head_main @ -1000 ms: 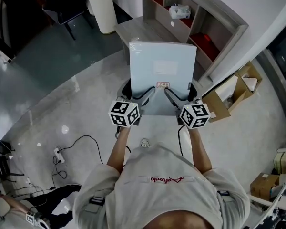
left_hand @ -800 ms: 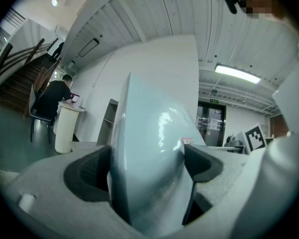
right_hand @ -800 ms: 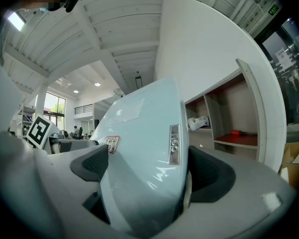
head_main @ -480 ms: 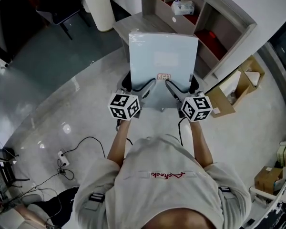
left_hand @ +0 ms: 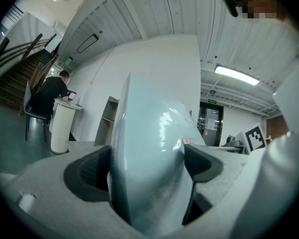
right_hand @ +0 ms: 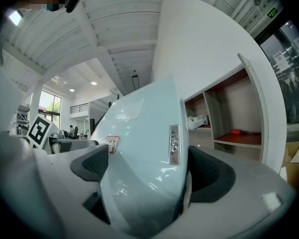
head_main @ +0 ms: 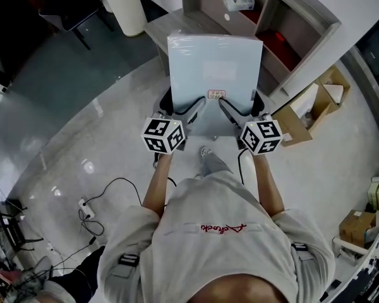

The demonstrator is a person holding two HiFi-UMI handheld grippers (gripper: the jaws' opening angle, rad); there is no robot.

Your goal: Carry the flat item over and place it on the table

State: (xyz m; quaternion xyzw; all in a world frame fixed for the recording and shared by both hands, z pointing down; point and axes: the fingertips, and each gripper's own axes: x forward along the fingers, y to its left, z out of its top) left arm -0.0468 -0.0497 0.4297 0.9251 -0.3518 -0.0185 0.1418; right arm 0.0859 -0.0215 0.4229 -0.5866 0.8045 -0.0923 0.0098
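Grey floor [head_main: 63, 125], shelving [head_main: 284, 17] and a cardboard box [head_main: 303, 122] surround the flat item [head_main: 215, 74], clamped in left tool [head_main: 182, 110] and right tool [head_main: 241, 109].

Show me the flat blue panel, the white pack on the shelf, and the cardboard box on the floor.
flat blue panel [head_main: 215, 68]: head view, middle of its face.
white pack [head_main: 238, 0]: head view, its top.
cardboard box [head_main: 292, 133]: head view, its brown side wall.

Bright even indoor light, floor glare, fisheye-warped edges
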